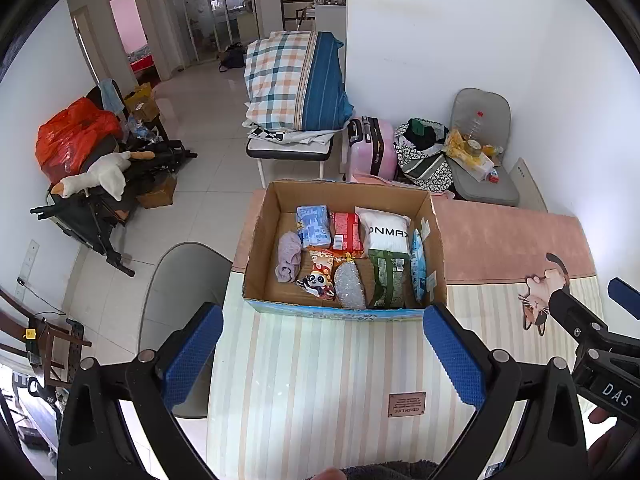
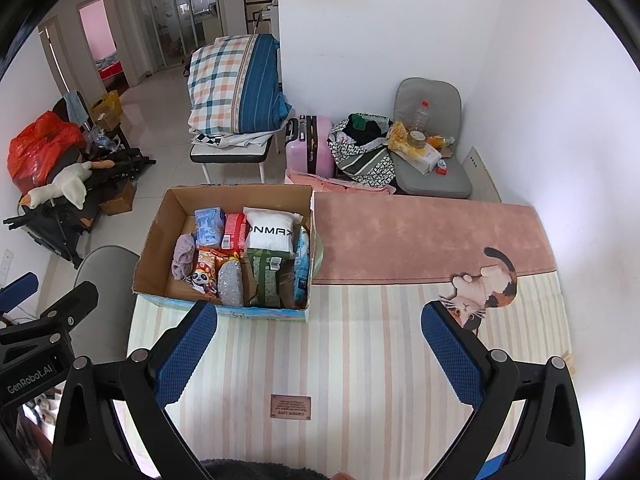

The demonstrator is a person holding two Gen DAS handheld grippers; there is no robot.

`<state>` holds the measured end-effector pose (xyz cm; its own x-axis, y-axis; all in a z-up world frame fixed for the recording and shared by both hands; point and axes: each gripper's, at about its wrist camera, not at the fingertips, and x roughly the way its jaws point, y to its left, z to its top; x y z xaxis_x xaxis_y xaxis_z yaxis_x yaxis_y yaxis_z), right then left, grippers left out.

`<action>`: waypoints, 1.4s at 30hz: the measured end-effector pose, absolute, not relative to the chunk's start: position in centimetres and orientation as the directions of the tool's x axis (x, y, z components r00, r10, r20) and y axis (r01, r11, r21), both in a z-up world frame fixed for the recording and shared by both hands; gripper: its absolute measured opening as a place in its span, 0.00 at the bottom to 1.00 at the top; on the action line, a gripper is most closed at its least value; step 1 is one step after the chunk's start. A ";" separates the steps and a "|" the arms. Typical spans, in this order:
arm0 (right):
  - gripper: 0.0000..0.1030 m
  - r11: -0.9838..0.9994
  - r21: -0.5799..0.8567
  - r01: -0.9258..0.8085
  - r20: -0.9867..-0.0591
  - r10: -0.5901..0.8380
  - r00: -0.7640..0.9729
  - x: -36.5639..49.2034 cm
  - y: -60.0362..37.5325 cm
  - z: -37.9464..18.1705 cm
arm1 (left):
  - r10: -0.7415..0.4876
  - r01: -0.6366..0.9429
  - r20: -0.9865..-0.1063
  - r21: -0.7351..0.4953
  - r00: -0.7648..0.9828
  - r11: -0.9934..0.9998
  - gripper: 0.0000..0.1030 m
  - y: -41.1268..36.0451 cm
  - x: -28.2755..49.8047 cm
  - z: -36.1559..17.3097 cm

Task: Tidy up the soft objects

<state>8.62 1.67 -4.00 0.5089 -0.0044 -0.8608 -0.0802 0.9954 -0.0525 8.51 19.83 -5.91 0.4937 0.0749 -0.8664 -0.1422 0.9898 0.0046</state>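
Right wrist view alone: whole cat print [image 2: 482, 286]; both grippers [image 1: 322, 354] [image 2: 320, 350] spread, empty.

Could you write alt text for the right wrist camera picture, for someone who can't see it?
An open cardboard box of soft packets, with a white pillow-like pack, a lilac cloth and a panda snack bag, sits on a striped cat-print mat. The right tool hangs open and empty before it, and the left tool shows at the left edge.
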 end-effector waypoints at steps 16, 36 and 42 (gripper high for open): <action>1.00 0.995 -0.057 -0.077 -0.858 -0.010 0.514 9.0 1.8 -3.3 | 0.077 -0.143 -0.865 0.006 0.497 0.990 1.00 19.9 8.7 -5.8; 1.00 0.995 -0.064 -0.078 -0.855 -0.015 0.518 9.1 1.8 -3.0 | 0.073 -0.143 -0.864 0.001 0.499 0.990 1.00 20.2 8.8 -5.8; 1.00 0.995 -0.066 -0.077 -0.853 -0.016 0.522 9.0 1.6 -3.0 | 0.077 -0.140 -0.862 0.007 0.500 0.990 1.00 20.2 8.8 -5.7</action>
